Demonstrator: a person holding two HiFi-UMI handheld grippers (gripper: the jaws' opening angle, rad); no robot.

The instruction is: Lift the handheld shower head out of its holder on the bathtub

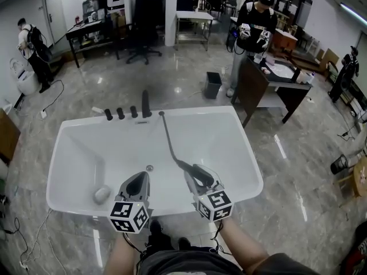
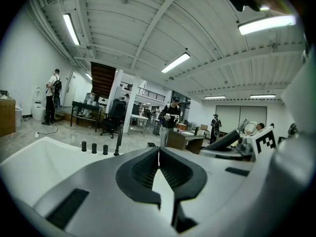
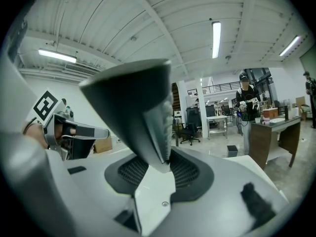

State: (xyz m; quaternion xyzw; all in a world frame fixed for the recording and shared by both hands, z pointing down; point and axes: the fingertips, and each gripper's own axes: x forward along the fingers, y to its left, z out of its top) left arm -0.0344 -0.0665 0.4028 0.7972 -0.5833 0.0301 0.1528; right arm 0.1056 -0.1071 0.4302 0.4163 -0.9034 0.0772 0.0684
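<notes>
The head view looks steeply down on the bathtub (image 1: 74, 153) from above its near rim, with the left tool (image 1: 137, 183) and the right tool (image 1: 198, 175) at lower centre. Each tool view rides low on its own tool and faces roughly level across the tub into the room. The right one sits close behind the shower head (image 3: 143, 107), and all three views share the standing person (image 1: 255, 22).

Dark shower head (image 1: 186, 167), clamped in the right gripper (image 1: 199, 175), hangs over the white bathtub (image 1: 69, 148).

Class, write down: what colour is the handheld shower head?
Dark grey. The shower head shows best in the right gripper view.
</notes>
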